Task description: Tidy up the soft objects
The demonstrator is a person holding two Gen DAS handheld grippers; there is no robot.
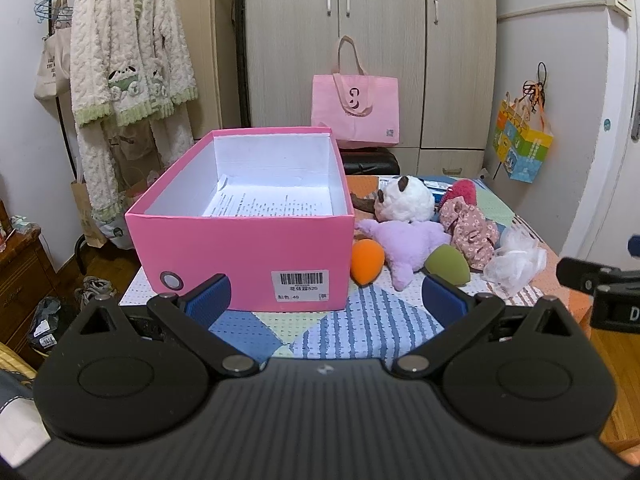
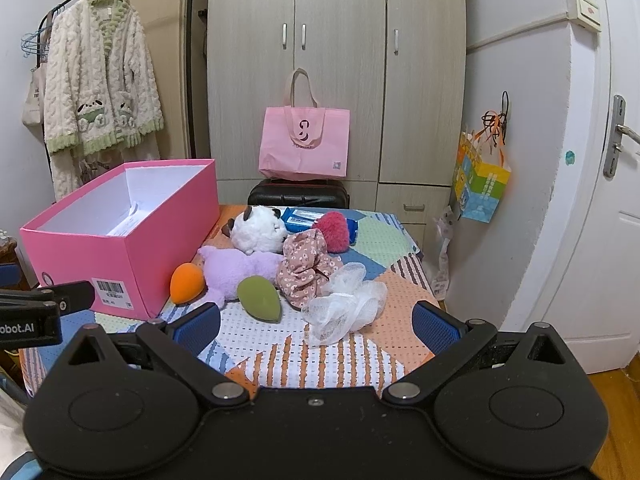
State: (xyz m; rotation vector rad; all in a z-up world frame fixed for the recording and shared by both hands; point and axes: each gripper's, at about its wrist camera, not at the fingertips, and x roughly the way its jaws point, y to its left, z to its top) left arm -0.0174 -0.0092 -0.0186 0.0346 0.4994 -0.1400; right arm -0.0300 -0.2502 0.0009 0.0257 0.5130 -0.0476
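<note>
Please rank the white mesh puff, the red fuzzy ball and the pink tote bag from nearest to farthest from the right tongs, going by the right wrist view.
1. White mesh puff: just ahead of the right tongs, on the mat.
2. Red fuzzy ball: farther back, behind the floral cloth.
3. Pink tote bag: beyond the table, against the wardrobe.

Both my views are evenly lit by soft indoor light from above, bright without harsh glare. Shadows are faint, just a soft dark edge under the pink box (image 1: 244,248) and the toys. Focus is sharp throughout. The fisheye bends the wardrobe (image 2: 336,68) and the door (image 2: 600,200) and blackens the corners.
</note>
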